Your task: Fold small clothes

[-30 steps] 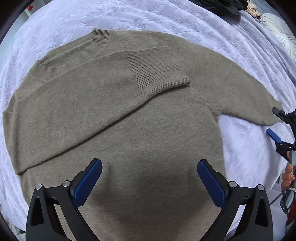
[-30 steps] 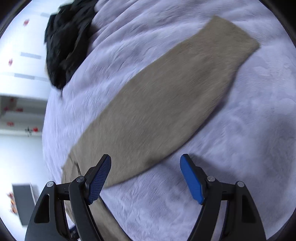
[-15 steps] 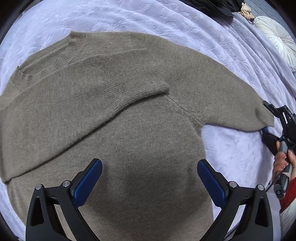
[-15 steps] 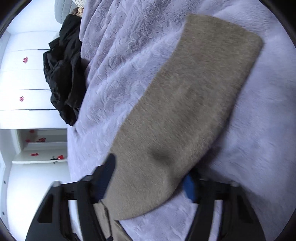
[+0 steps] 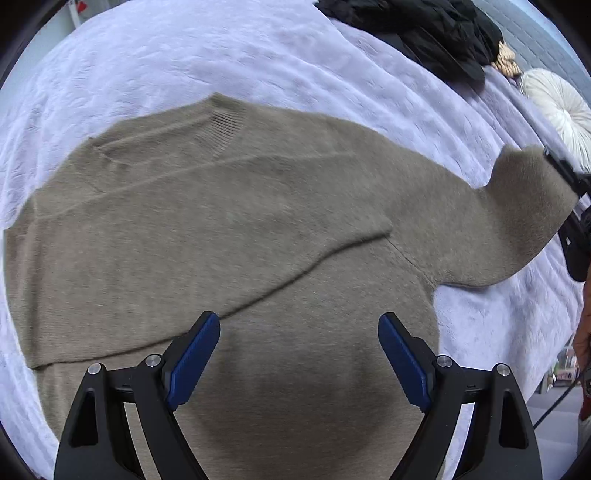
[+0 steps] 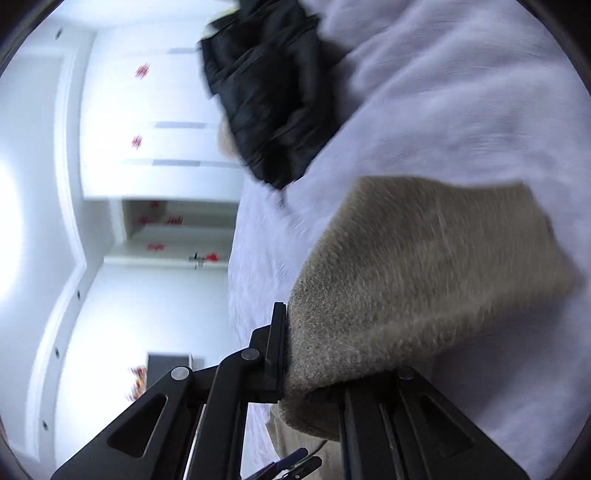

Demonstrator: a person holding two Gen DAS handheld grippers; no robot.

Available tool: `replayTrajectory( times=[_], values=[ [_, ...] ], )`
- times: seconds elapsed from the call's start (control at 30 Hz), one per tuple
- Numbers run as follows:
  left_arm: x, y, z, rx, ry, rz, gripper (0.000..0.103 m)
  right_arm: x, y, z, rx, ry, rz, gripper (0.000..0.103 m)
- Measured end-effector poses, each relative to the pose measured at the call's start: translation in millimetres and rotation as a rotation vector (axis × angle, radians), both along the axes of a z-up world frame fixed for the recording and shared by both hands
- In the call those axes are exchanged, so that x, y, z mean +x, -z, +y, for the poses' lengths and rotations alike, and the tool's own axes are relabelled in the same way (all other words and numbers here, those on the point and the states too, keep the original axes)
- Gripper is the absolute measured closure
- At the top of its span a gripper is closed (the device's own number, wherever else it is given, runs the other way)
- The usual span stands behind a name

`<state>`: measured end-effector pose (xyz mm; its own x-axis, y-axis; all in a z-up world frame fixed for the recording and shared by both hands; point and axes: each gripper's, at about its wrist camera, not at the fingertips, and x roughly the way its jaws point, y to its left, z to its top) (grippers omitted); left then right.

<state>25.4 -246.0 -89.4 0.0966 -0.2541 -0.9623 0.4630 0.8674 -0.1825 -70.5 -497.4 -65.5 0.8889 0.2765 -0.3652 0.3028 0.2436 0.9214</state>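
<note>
A taupe knit sweater [image 5: 236, 229] lies flat on a lavender bedspread [image 5: 184, 55]. One sleeve is folded across its chest. My left gripper [image 5: 299, 354] is open and empty, hovering over the sweater's lower body. My right gripper [image 6: 314, 373] is shut on the other sleeve [image 6: 417, 280] near its cuff and holds it lifted off the bed. In the left wrist view that raised sleeve [image 5: 524, 199] shows at the right edge with the right gripper [image 5: 565, 177] on it.
A black garment [image 5: 417, 26] lies at the far side of the bed; it also shows in the right wrist view [image 6: 266, 88]. A cream round cushion [image 5: 557, 107] sits at the far right. White wardrobe doors [image 6: 147, 110] stand beyond the bed.
My right gripper closed on the sleeve end and lifted it off the bed. My left gripper shifted over the sweater, still open.
</note>
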Motion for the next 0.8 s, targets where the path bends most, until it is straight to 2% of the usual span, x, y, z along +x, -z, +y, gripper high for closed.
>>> replayTrajectory(
  times=[0.17, 0.33, 0.43, 0.53, 0.63, 0.7, 0.73, 0.77, 0.8],
  values=[
    [12, -6, 50, -0.002, -0.070, -0.034, 0.014, 82, -37, 72, -0.187, -0.226, -0.018, 0.096],
    [25, 0, 106, 0.017, -0.165, -0.051, 0.014, 147, -35, 157, -0.268, -0.433, -0.013, 0.096],
    [31, 8, 139, 0.031, -0.222, -0.049, 0.014, 178, -19, 216, -0.329, -0.573, 0.023, 0.096],
    [34, 18, 171, 0.054, -0.265, -0.052, 0.014, 199, 12, 274, -0.389, -0.715, 0.107, 0.096],
    [37, 27, 195, 0.075, -0.293, -0.056, 0.014, 209, 49, 312, -0.441, -0.812, 0.231, 0.091],
    [39, 34, 206, 0.094, -0.303, -0.059, 0.014, 209, 73, 322, -0.499, -0.833, 0.359, 0.091],
    [40, 36, 211, 0.097, -0.308, -0.061, 0.014, 208, 78, 325, -0.519, -0.831, 0.396, 0.088],
    [40, 38, 216, 0.091, -0.313, -0.057, 0.014, 207, 79, 324, -0.514, -0.819, 0.393, 0.080],
    [41, 40, 221, 0.079, -0.317, -0.051, 0.014, 205, 76, 321, -0.498, -0.795, 0.386, 0.064]
  ],
)
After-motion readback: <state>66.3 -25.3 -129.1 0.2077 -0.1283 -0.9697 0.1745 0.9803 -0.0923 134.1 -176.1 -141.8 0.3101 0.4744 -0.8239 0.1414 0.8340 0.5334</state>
